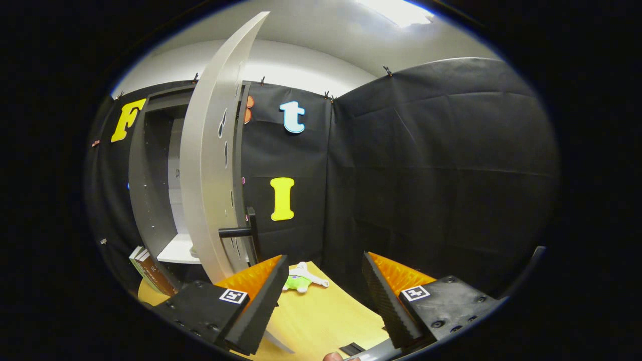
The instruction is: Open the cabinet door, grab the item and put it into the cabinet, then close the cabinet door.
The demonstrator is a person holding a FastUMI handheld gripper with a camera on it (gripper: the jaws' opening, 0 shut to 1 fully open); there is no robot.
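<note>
**A:** Green-and-white plush toy (pixel 301 280) lies on the wooden table (pixel 321 321), just ahead of my left finger, near the open cabinet door (pixel 203 165).

**B:** Gripper?

**A:** My gripper (pixel 325 301) is spread apart, holding nothing. Door step looks done; grab comes next.

**B:** Clearance?

**A:** Door edge and its dark handle (pixel 241 231) hang close left. Right side is open room.
</note>
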